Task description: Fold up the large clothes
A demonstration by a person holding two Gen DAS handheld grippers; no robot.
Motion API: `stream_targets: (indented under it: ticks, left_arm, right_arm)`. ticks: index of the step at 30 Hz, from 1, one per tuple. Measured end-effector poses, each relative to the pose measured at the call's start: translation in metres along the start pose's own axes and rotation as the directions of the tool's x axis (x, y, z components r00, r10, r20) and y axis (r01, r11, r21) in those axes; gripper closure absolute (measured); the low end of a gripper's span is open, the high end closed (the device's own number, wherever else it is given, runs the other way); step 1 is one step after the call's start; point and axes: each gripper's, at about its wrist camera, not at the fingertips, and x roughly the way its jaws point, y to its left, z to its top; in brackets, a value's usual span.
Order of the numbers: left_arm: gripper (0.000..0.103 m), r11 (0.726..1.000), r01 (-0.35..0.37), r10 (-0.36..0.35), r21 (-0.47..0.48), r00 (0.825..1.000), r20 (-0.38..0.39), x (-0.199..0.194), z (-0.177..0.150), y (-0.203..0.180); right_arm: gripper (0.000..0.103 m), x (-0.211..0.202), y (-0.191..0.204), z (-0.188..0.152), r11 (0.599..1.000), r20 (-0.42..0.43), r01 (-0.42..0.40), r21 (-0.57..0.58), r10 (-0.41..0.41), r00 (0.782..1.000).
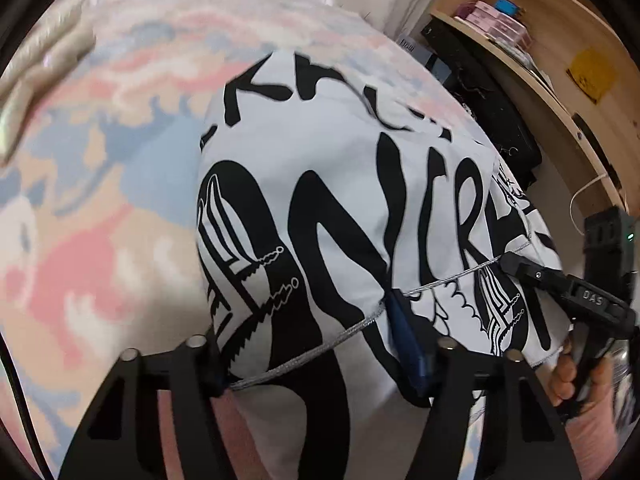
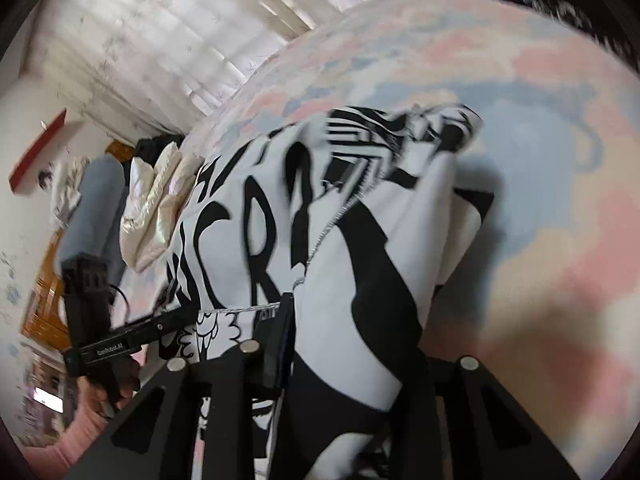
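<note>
A large white garment (image 1: pixel 340 160) with bold black lettering lies on a pastel bedspread (image 1: pixel 120 200), its near edge lifted. Its grey-stitched hem (image 1: pixel 340 336) runs across my left gripper (image 1: pixel 312 344), which is shut on a wide fold of the cloth. To the right, my right gripper (image 1: pixel 510 262) pinches the same hem. In the right wrist view the garment (image 2: pixel 248 216) drapes over my right gripper (image 2: pixel 360 312), shut on the cloth; its right finger is hidden by the fabric. At the left, my left gripper (image 2: pixel 188 314) bites the hem.
A wooden shelf unit (image 1: pixel 540 40) and a black object (image 1: pixel 480 92) stand past the bed's right edge. A beige blanket (image 1: pixel 40 80) lies at the far left. A puffy white jacket (image 2: pixel 156 208) sits by the garment, with a curtain (image 2: pixel 180 40) behind. A hand (image 1: pixel 568 376) holds each tool.
</note>
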Motion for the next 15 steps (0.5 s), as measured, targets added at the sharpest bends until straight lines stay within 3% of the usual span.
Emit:
stream_targets:
  ticks: [7, 15]
  left_arm:
    - [0.048, 0.996, -0.059, 0.057, 0.06, 0.998, 0.031, -0.048, -0.018, -0.01]
    - [0.048, 0.995, -0.093, 0.09, 0.043, 0.994, 0.059, -0.143, -0.084, 0.028]
  right_arm:
    - [0.081, -0.023, 0.055, -0.022, 0.995, 0.018, 0.054, -0.087, -0.053, 0.998]
    - [0.081, -0.034, 0.123, -0.08, 0.99, 0.003, 0.017, -0.141, -0.017, 1.0]
